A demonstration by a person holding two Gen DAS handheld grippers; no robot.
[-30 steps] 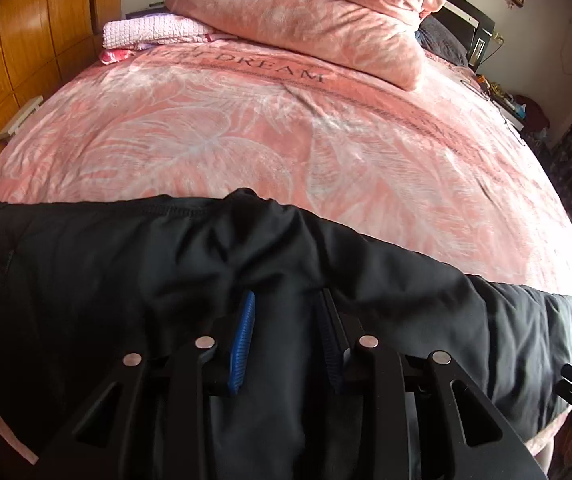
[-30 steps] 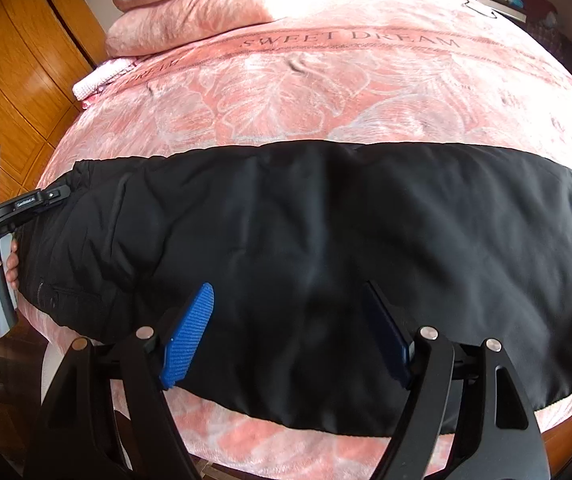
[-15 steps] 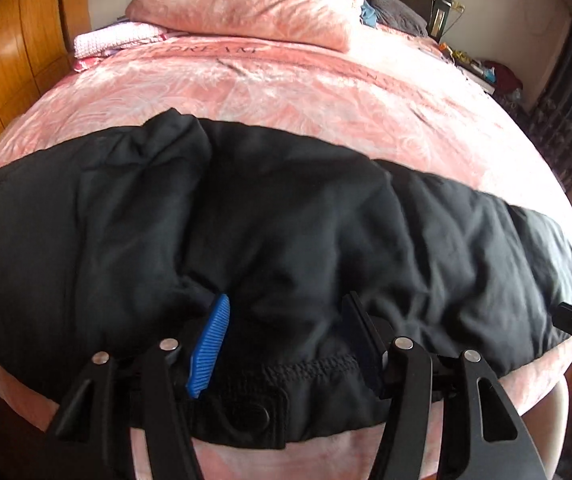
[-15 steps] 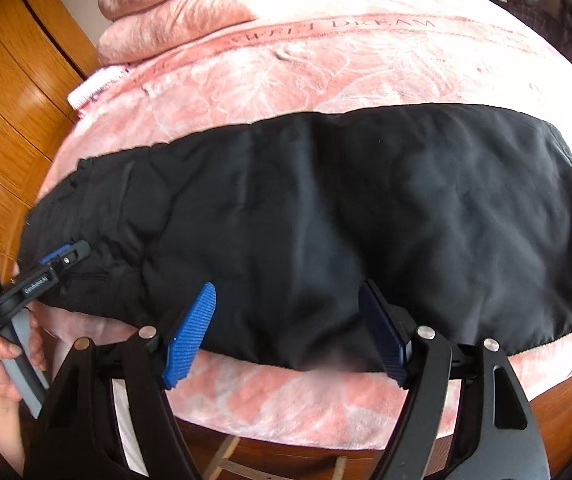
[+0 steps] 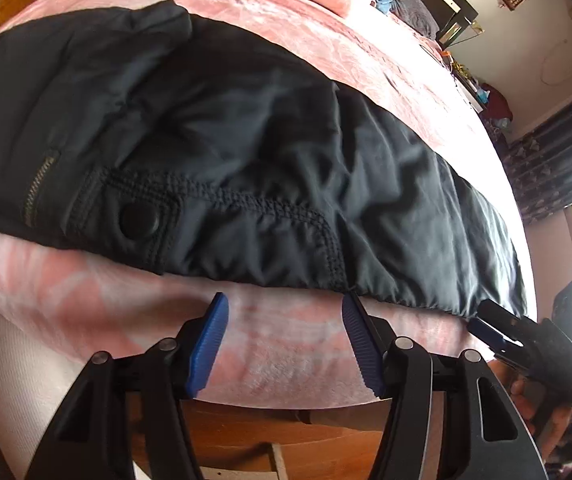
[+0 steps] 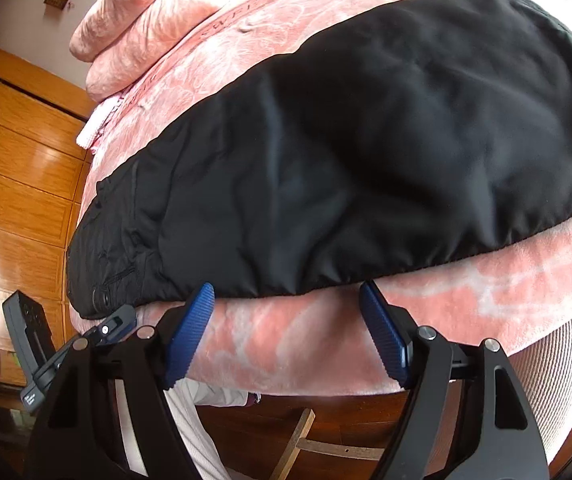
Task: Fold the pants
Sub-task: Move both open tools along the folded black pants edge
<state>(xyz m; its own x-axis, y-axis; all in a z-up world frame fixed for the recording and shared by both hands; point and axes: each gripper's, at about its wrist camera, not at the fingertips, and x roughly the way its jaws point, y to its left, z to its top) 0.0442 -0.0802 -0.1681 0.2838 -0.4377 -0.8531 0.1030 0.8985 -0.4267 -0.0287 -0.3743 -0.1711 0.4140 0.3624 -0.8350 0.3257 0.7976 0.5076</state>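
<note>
The black pants [image 5: 245,152] lie lengthwise along the near edge of the bed, folded leg on leg. Their waistband with a snap button [image 5: 137,220] and zipper faces the left wrist view. My left gripper [image 5: 281,308] is open and empty, just below the waistband edge, over the blanket's side. My right gripper [image 6: 286,292] is open and empty, just below the lower hem edge of the pants [image 6: 366,140]. Each gripper shows in the other's view: the right [image 5: 526,340], the left [image 6: 101,328].
A pink blanket [image 5: 286,348] covers the bed and hangs over its edge. Pink pillows [image 6: 137,20] lie at the head. A wooden wardrobe [image 6: 13,180] stands beside the bed. Wooden floor shows below [image 6: 346,420]. A cluttered nightstand [image 5: 478,92] and dark curtains [image 5: 558,168] are on the far side.
Both grippers have pulled back and dropped from over the pants to below the bed's near edge. The left gripper has opened wider and let go of the fabric.
</note>
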